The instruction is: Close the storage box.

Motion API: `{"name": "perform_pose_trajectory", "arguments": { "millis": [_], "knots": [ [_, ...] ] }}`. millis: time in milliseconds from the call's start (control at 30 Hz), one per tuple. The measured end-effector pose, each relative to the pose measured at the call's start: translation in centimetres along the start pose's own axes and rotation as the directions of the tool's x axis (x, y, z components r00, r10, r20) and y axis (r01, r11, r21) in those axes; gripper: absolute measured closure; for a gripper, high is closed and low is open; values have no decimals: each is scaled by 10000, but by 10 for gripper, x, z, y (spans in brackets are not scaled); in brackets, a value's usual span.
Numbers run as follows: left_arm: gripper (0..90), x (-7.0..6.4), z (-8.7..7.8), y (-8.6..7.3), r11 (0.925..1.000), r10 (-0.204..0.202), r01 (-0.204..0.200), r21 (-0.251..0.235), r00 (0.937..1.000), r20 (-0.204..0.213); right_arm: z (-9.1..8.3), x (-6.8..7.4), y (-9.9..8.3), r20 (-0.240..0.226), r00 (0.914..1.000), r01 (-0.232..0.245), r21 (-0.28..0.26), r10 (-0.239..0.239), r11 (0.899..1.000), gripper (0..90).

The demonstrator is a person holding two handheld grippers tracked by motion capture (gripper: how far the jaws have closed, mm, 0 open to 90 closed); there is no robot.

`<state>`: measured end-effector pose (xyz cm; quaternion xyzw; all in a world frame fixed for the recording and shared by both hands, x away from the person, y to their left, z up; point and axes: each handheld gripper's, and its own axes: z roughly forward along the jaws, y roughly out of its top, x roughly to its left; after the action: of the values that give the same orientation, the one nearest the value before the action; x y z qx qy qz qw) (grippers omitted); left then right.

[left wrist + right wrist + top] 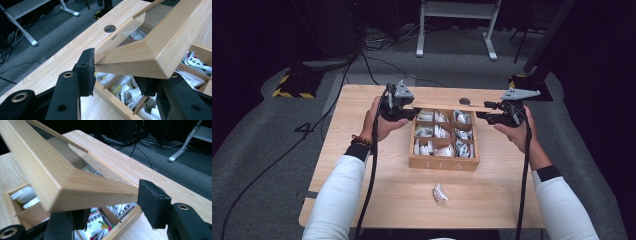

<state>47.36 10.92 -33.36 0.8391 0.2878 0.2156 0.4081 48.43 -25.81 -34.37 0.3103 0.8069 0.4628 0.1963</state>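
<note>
Lid up on the tea box, one corner in each gripper

My left gripper [404, 111] pinches the left front corner of the wooden lid [447, 106], my right gripper [492, 114] clamps the right one, so both have jaws closed on the frame. The lid sits raised at an angle over the tea box [444, 163], mid-table, compartments full of tea bags [438, 132]. One loose tea bag [440, 193] lies on the table [362, 125] near me.

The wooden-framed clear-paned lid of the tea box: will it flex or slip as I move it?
The wooden-framed lid looks stiff: thick, straight rails. Each gripper, left and right, seems to catch just one corner, so it could pivot or slip. The clear pane may be fragile; avoid dropping it onto the wooden tea box.
</note>
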Motion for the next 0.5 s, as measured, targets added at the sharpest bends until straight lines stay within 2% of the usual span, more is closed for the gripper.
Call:
{"name": "perform_pose_trajectory", "arguments": {
  "millis": [167, 267, 500],
  "knots": [
    [538, -2, 0, -2, 9999, 91, -91, 99, 10000, 18, -1, 4, -2, -85, 9999, 114, 67, -113, 9999, 452],
    [523, -4, -1, -4, 10000, 12, -12, 86, 9999, 103, -2, 5, -3, -76, 9998, 194, 149, -193, 9997, 452],
    [499, -10, -2, -9, 9993, 263, -265, 245, 9996, 83, -5, 11, -8, -118, 9994, 340, 295, -336, 9990, 446]
  ]
}}
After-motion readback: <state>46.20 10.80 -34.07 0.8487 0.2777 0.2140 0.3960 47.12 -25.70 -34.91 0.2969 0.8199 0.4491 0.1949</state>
